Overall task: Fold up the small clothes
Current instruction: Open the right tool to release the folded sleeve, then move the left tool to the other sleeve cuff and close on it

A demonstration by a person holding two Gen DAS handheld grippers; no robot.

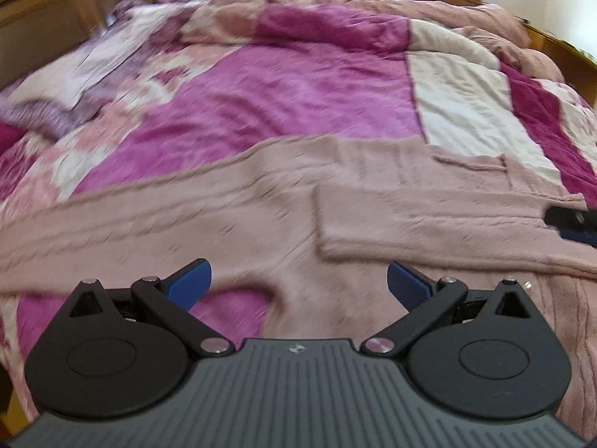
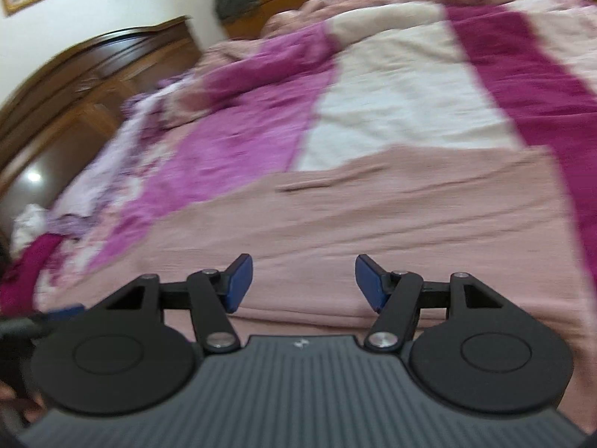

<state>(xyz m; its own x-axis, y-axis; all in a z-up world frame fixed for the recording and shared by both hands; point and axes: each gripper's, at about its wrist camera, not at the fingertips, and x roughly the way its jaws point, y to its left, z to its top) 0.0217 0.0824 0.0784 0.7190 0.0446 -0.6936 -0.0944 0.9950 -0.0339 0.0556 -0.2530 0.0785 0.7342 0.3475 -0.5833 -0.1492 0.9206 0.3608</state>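
A dusty-pink knitted sweater [image 1: 261, 201] lies spread flat on the bed, with one sleeve [image 1: 429, 224] folded across its body. My left gripper [image 1: 298, 285] is open and empty, hovering just above the sweater's near edge. The sweater also fills the right wrist view [image 2: 373, 216]. My right gripper [image 2: 303, 282] is open and empty, low over the sweater near its front edge. The right gripper's dark tip shows at the right edge of the left wrist view [image 1: 574, 224].
The bed is covered by a patchwork quilt [image 1: 280, 86] in magenta, cream and floral patches. A rumpled pink blanket [image 1: 373, 0] lies at the far end. A wooden headboard [image 2: 74, 86] stands at the left, and a wooden bed frame [image 1: 559, 48] runs along the right.
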